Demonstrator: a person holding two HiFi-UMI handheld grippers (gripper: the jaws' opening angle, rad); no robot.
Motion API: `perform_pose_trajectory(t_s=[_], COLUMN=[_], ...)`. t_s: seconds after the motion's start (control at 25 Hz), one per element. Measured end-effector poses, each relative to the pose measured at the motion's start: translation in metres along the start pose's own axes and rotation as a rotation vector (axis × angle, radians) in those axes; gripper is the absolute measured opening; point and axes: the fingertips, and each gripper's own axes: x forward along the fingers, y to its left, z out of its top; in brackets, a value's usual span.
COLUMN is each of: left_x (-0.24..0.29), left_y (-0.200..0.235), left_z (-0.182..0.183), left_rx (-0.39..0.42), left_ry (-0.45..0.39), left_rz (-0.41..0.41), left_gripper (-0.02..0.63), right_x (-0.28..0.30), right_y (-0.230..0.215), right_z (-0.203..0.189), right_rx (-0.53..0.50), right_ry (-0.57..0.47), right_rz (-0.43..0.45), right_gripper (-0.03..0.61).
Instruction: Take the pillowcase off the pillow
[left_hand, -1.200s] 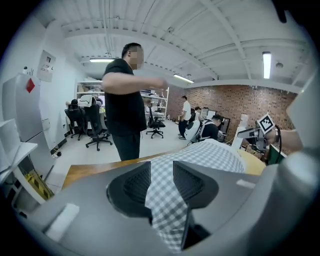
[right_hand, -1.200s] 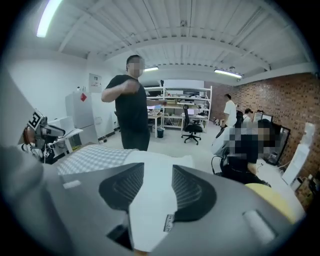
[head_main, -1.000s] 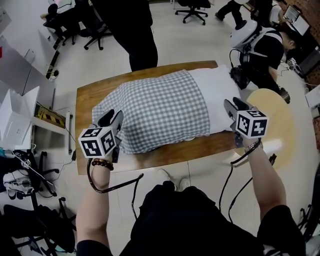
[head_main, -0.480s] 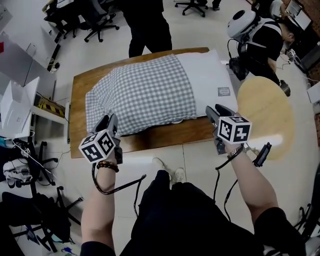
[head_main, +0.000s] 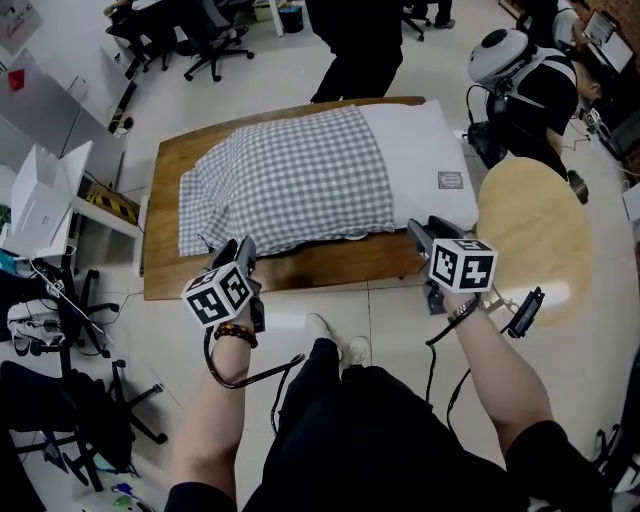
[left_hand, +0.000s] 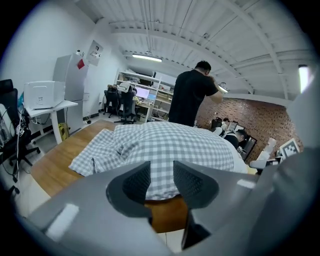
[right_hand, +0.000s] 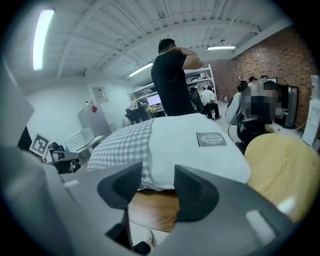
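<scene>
A white pillow (head_main: 425, 160) lies on the wooden table (head_main: 330, 268). A grey-and-white checked pillowcase (head_main: 285, 180) covers its left two thirds, and its loose end is rumpled at the left (left_hand: 92, 152). The pillow's bare right end carries a small label (right_hand: 211, 139). My left gripper (head_main: 240, 250) hangs open at the table's near edge, short of the pillowcase (left_hand: 175, 145), with nothing between its fingers. My right gripper (head_main: 420, 230) is at the near edge below the pillow's bare end (right_hand: 195, 150). Its jaws have just been opening and hold nothing.
A round wooden table (head_main: 530, 235) stands close on the right. One person in black (head_main: 365, 45) stands at the table's far side and another (head_main: 545, 90) sits at the right. Office chairs (head_main: 215, 40) and a white box on a desk (head_main: 45, 200) are on the left.
Both grippers have drawn back from the pillow's near side to the table's near edge and sunk lower. The pillow and pillowcase lie as before.
</scene>
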Motion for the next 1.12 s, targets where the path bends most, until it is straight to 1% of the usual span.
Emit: perform_pose_trajectory(t_s=[0.12,0.28,0.48,0.64,0.72,0.88,1.04,1.12], left_x=[0.002,0.003,0.009,0.017,0.022,0.038,0.051,0.055], left_y=[0.002,0.009,0.024,0.04,0.046,0.052,0.061,0.068], left_z=[-0.017,-0.023,-0.032,-0.05,-0.049,-0.048,-0.054,-0.057], left_rx=[-0.039,-0.147,-0.241,-0.353,-0.386,-0.417,-0.518,-0.554], left_ry=[0.012,0.004,0.016,0.028,0.027,0.028,0.014,0.004], left_rz=[0.008,0.0,0.019,0.028,0.031,0.032,0.028,0.032], left_gripper=[0.158,0.178,0.197,0.221,0.229,0.249,0.27,0.278], right_x=[0.002,0.008,0.021,0.032,0.038,0.053,0.062,0.065], right_y=[-0.001,0.001,0.001,-0.008,-0.012,-0.026,-0.04,-0.046], right_z=[-0.008,-0.014,-0.014,-0.026,-0.029,-0.031,-0.031,-0.03], right_rx=[0.018,0.047,0.085,0.158,0.187,0.25,0.333,0.362], right_ry=[0.004,0.022,0.021,0.032,0.047,0.055,0.055,0.052], right_rz=[0.0,0.0,0.011,0.008,0.003,-0.012,-0.034,-0.047], right_gripper=[0.204,0.221,0.231,0.241,0.252,0.285,0.295,0.295])
